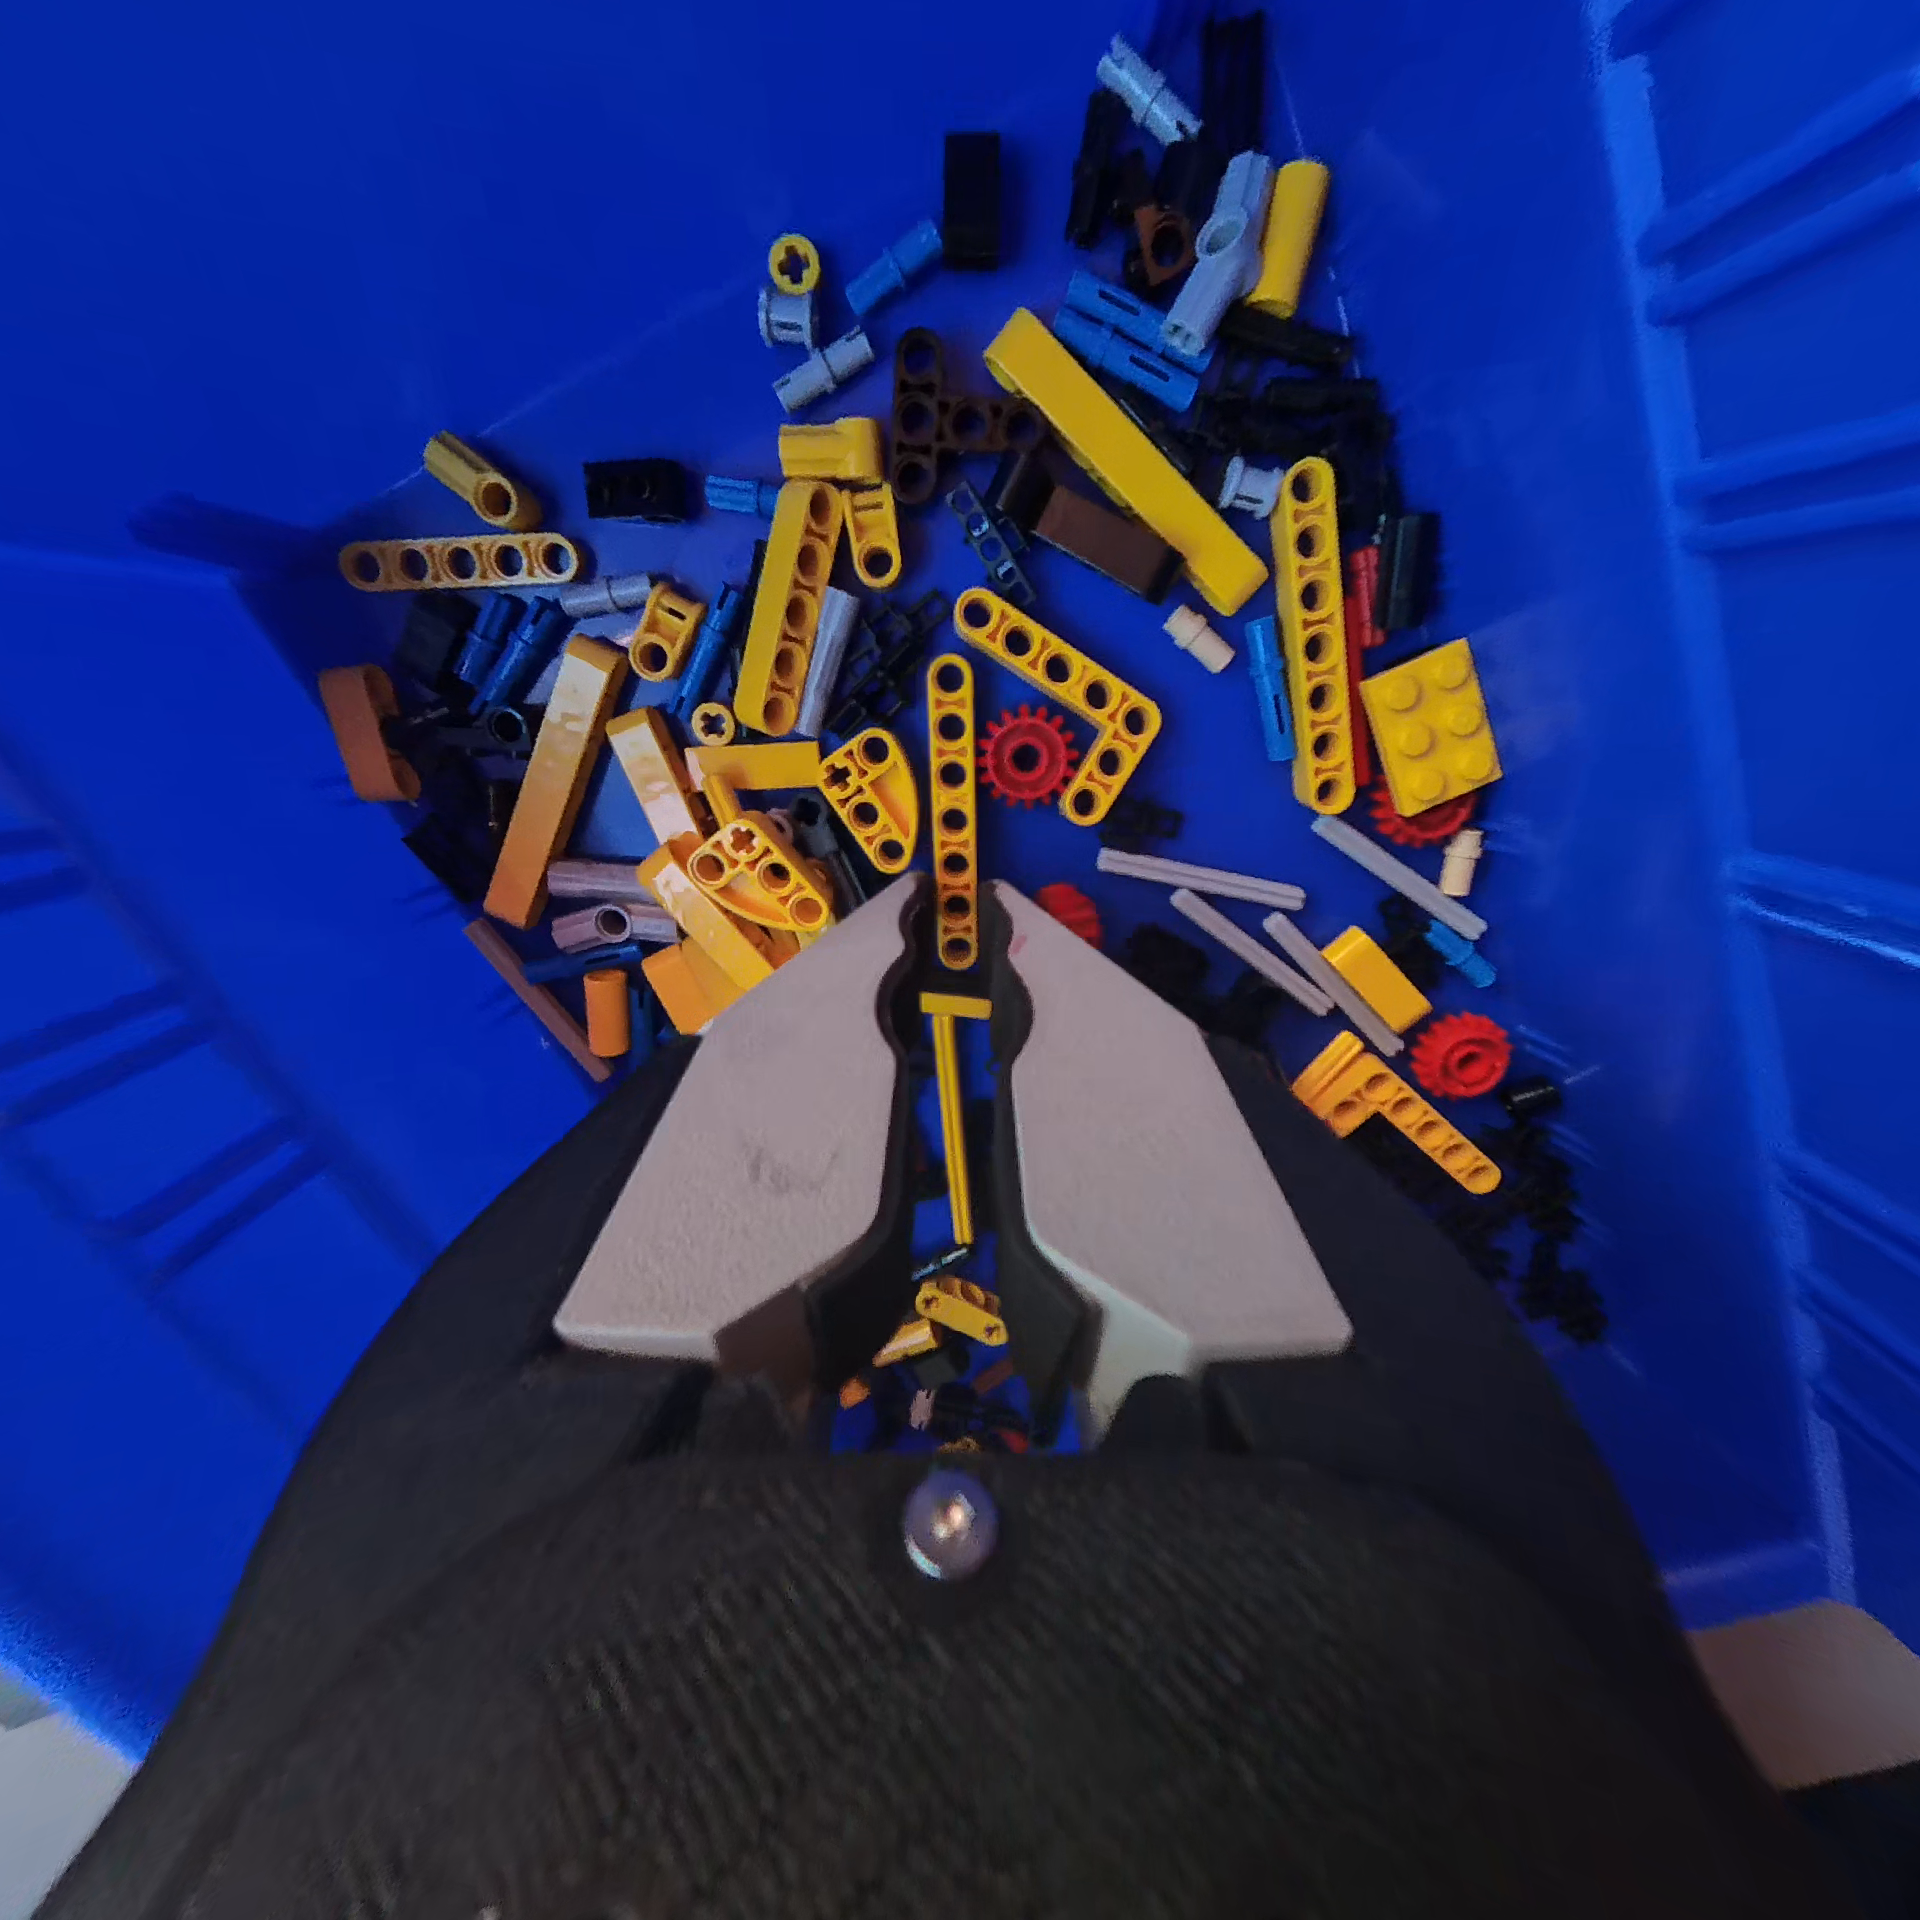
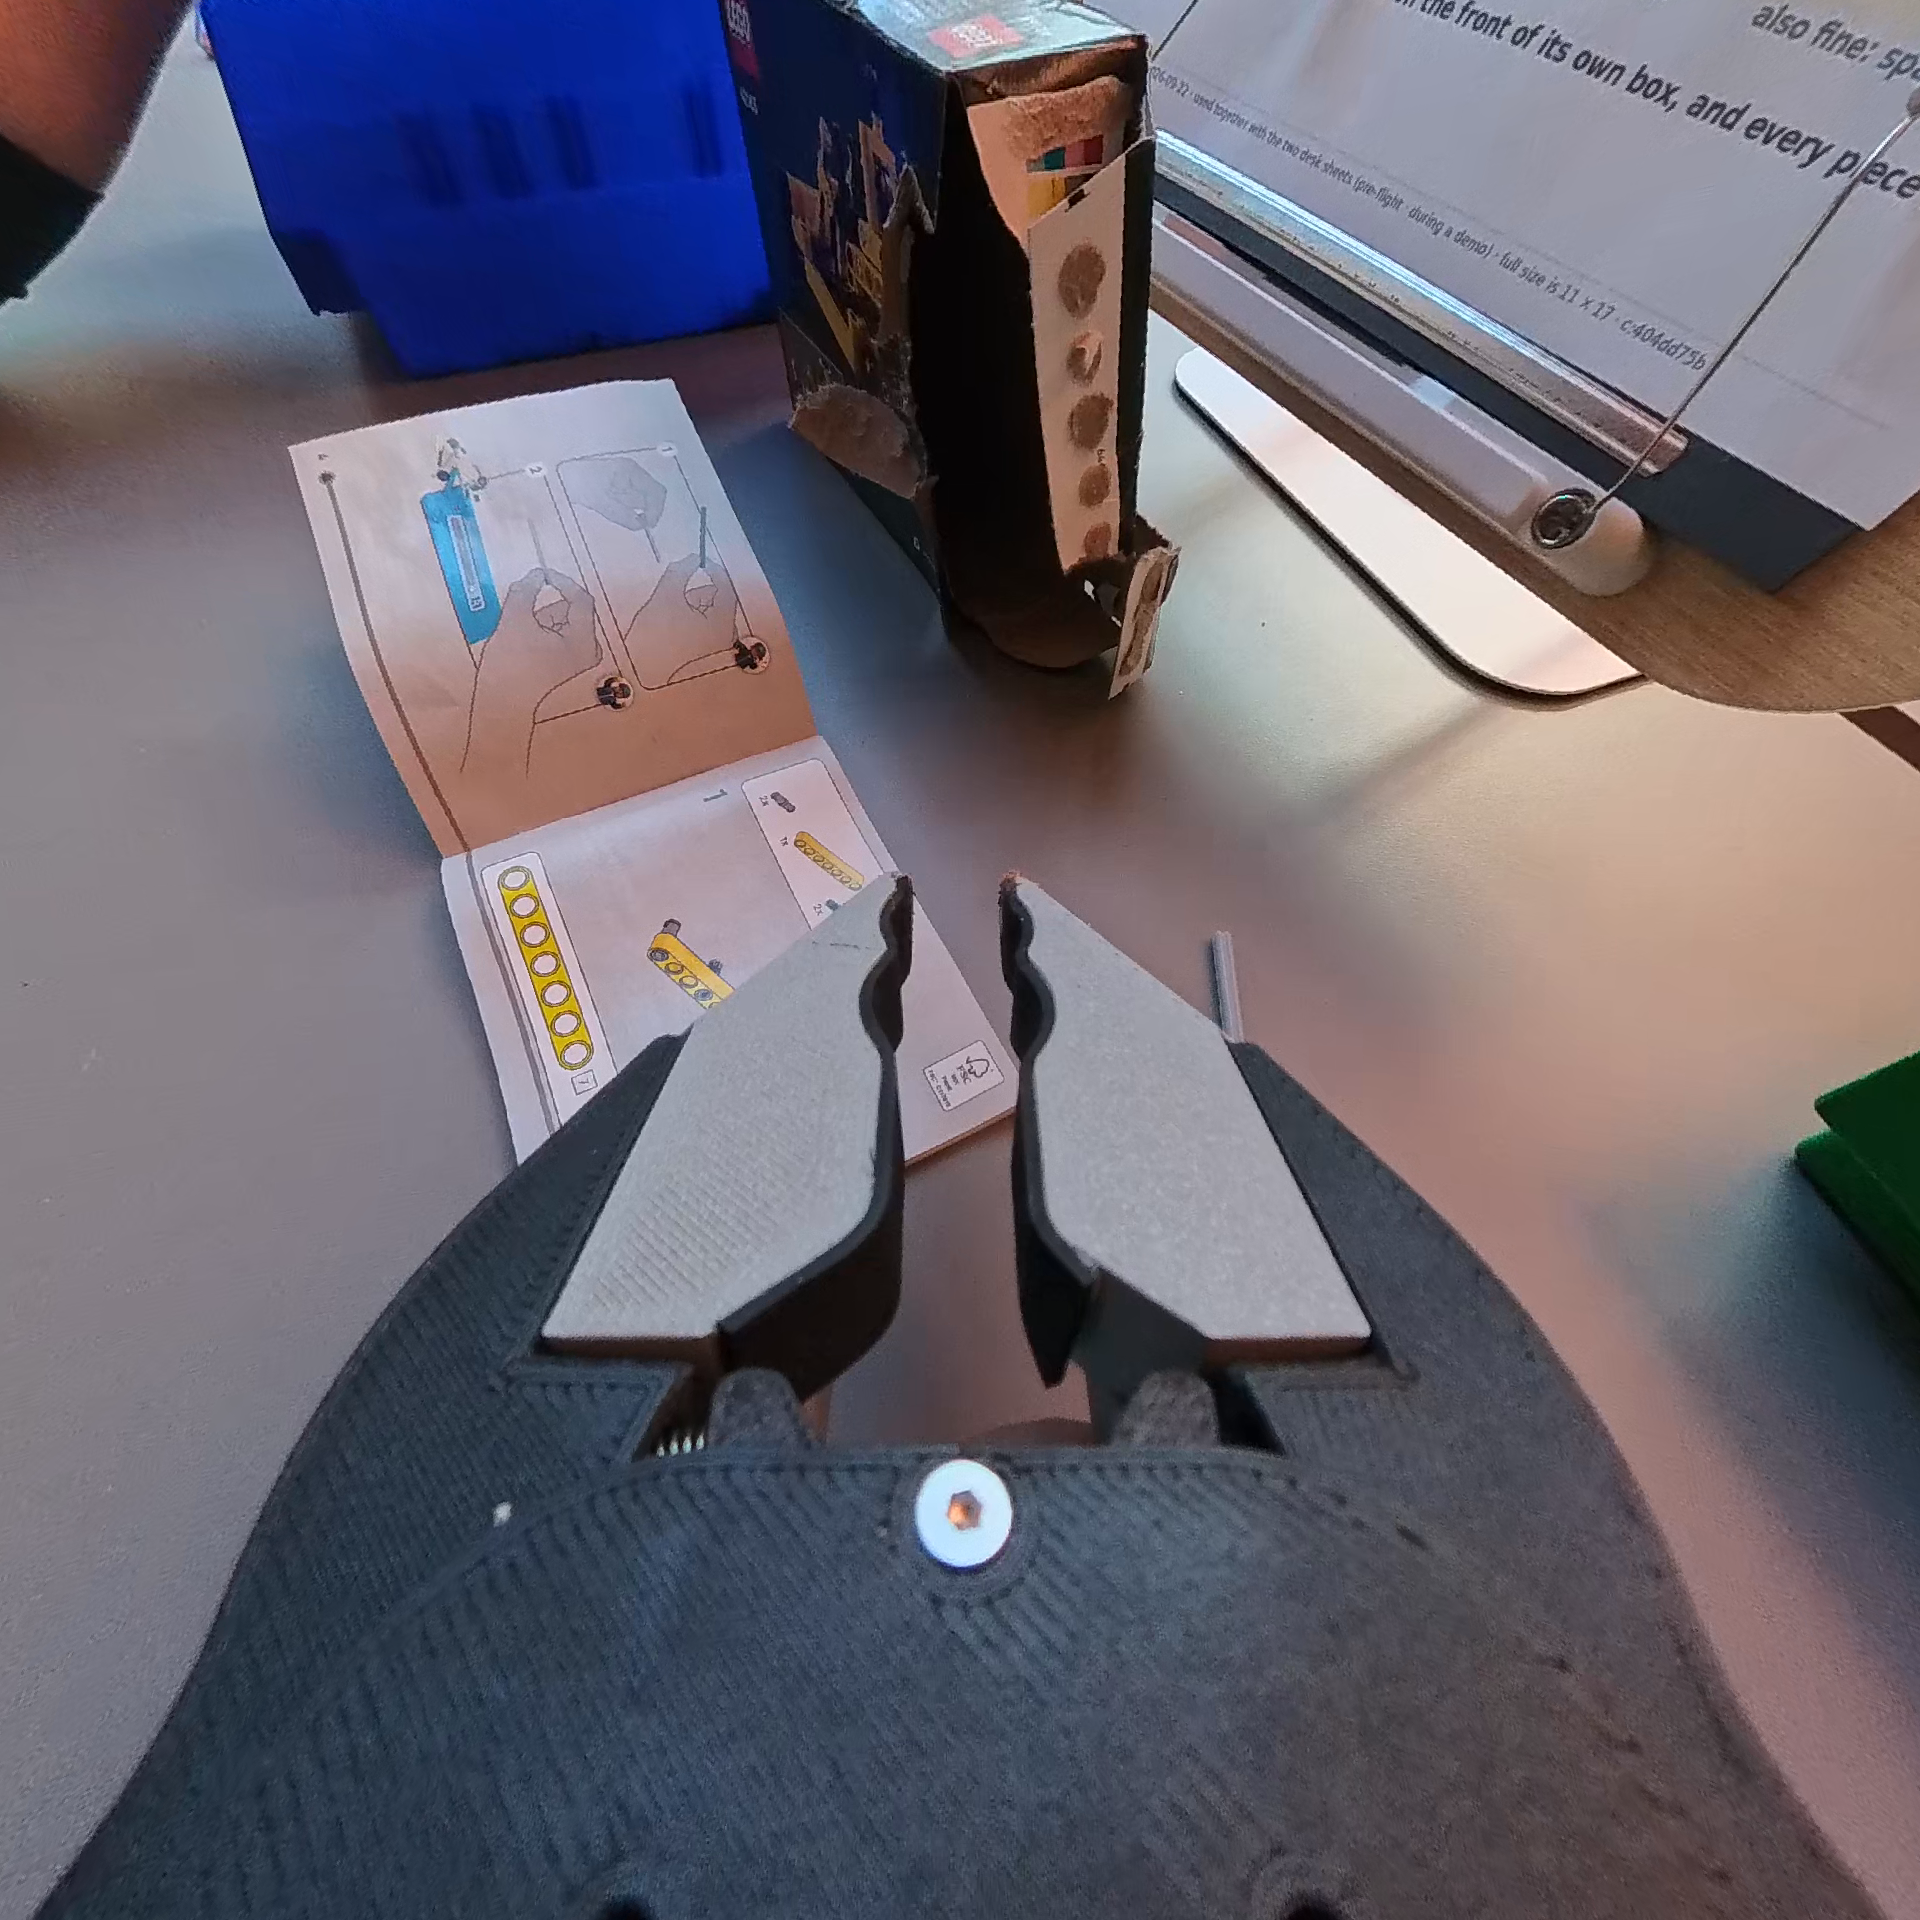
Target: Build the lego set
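Observation:
My left gripper (image 1: pixel 954 896) is down inside a blue bin (image 1: pixel 416 260) of loose Lego Technic pieces. Its fingertips are closed on the near end of a thin yellow beam with several holes (image 1: pixel 951 769), which points away from me. Around it lie yellow beams, an L-shaped yellow beam (image 1: pixel 1081 686), red gears (image 1: pixel 1023 753), grey axles and black pins. My right gripper (image 2: pixel 956 894) is open and empty, held above the grey table over the near edge of the open instruction booklet (image 2: pixel 582 644).
The torn Lego box (image 2: pixel 935 312) stands behind the booklet, with the blue bin (image 2: pixel 488 177) to its left. A thin grey axle (image 2: pixel 1223 982) lies on the table by my right fingertip. A green object (image 2: pixel 1870 1164) sits at the right edge. A monitor stand (image 2: pixel 1351 478) is at the back right. My right fingertips sit around 45 cm from my left ones. From my right tips it is roughly 7 cm to the thin grey axle (image 2: pixel 1223 982); from my left, 45 cm.

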`<move>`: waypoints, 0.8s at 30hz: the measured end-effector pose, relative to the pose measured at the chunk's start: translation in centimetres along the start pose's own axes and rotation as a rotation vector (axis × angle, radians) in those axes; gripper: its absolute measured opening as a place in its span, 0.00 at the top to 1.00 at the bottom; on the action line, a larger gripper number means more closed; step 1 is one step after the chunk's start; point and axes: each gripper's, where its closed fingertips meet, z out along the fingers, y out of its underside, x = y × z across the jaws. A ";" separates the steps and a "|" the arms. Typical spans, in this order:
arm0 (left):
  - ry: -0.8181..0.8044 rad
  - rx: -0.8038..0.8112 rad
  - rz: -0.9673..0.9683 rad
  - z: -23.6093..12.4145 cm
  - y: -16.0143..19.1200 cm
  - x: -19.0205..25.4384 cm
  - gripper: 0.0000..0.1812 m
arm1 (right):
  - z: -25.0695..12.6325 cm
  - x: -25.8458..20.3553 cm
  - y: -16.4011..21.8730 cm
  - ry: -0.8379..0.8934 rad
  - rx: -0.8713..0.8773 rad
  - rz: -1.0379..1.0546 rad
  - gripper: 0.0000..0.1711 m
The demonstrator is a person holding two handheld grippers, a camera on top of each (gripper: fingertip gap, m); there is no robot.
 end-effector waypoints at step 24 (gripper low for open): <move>0.314 0.273 1.050 -10.3 1.7 38.5 0.98 | -2.1 4.2 -0.6 0.140 0.107 0.099 0.95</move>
